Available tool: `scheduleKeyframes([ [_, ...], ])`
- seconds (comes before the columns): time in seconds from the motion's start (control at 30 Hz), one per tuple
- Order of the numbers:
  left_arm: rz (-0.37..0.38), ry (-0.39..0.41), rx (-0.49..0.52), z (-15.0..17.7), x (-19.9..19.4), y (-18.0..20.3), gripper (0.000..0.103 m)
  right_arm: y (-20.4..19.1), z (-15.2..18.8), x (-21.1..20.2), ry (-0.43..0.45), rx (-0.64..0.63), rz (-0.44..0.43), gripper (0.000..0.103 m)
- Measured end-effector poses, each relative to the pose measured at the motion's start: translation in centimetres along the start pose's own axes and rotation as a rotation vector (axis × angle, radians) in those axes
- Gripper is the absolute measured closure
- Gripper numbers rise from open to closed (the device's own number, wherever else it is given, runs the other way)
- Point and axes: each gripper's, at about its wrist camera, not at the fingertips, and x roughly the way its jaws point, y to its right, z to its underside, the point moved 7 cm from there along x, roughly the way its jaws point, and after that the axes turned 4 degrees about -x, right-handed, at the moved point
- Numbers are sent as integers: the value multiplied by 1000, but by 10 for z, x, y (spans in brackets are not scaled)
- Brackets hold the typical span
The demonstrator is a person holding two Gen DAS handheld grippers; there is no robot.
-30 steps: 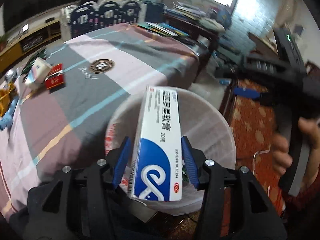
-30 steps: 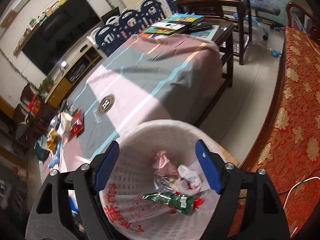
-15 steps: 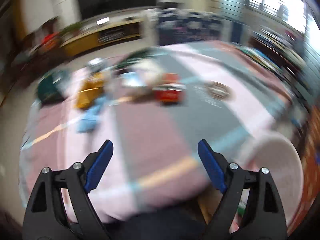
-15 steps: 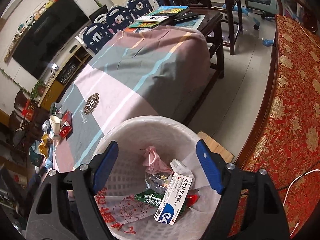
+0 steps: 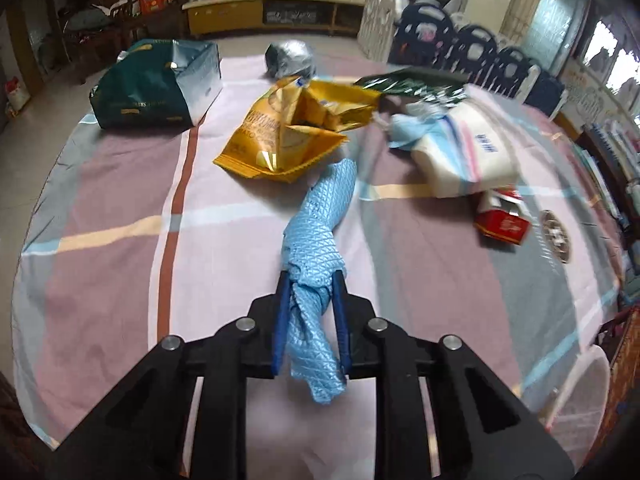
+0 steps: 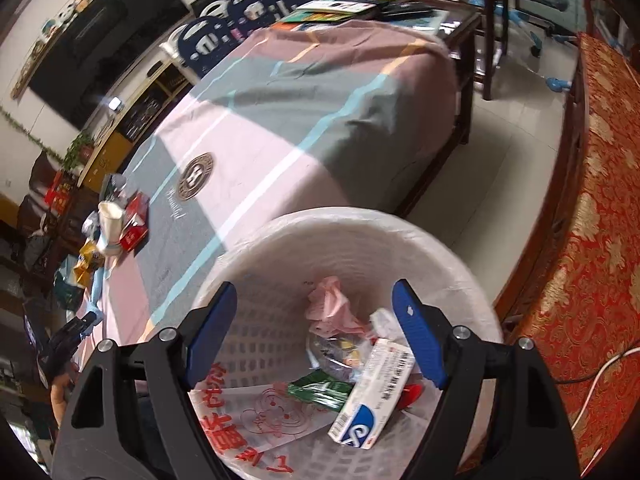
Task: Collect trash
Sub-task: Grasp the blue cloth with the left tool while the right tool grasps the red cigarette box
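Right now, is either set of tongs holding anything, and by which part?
The left tongs have just closed on the blue crumpled wrapper, pinching its near end. The right tongs stand open over the bin, holding nothing.

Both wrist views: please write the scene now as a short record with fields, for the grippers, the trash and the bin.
left gripper: jaws just closed, shut on the blue wrapper
right gripper: open, empty, above the bin
bin: white, lined; medicine box, pink wrapper and green wrapper inside
left on table: yellow bag, red packet, tissue pack
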Motion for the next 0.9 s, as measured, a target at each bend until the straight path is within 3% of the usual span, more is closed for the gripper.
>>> scheduleKeyframes([
  [0.23, 58, 173, -159, 40, -74, -24, 82, -121, 2, 46, -57, -217, -141, 24],
  [0.43, 73, 184, -117, 49, -80, -15, 82, -237, -22, 113, -66, -408, -161, 23],
  [0.53, 75, 172, -82, 49, -72, -6, 82, -286, -29, 148, -66, -538, -101, 23],
  [0.67, 90, 176, -81, 49, -69, -6, 82, -313, -38, 195, -68, -647, 55, 23],
  [0.83, 133, 165, -129, 47, -65, -11, 82, -306, -49, 229, -89, -627, 109, 23],
  [0.87, 139, 161, -135, 46, -64, -11, 82, -304, -50, 231, -85, -625, 110, 25],
  [0.9, 142, 157, -137, 46, -62, -12, 82, -303, -51, 231, -79, -621, 98, 41],
])
